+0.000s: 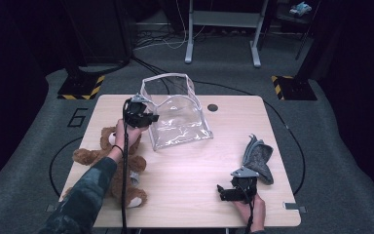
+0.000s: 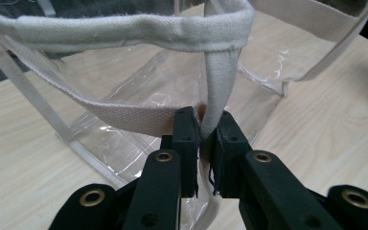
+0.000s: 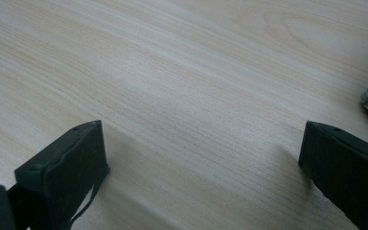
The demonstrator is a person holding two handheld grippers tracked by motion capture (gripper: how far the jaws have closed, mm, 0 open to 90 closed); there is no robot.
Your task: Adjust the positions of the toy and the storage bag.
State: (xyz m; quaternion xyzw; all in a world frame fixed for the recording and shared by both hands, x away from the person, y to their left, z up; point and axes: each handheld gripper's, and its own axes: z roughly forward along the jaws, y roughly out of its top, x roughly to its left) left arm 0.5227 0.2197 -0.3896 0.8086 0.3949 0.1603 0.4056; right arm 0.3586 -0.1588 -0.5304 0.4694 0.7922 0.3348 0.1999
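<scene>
A clear plastic bag [image 1: 177,117] with white webbing trim stands open at the back middle of the wooden table [image 1: 190,165]. My left gripper [image 1: 152,118] is at the bag's left rim. Its jaws are shut on the bag's white webbing strap [image 2: 218,91], which runs up from between the pads. A brown teddy bear [image 1: 108,163] lies at the table's left edge, partly under the person's left forearm. My right gripper [image 1: 224,191] rests low near the front right, jaws wide apart over bare wood [image 3: 196,115], holding nothing. A grey fabric item [image 1: 258,158] lies just behind it.
A small dark round hole [image 1: 213,107] sits in the table behind the bag. Beyond the table are a grey desk frame [image 1: 222,29] and black-and-yellow striped floor plates [image 1: 83,87]. Cables trail across the grey floor.
</scene>
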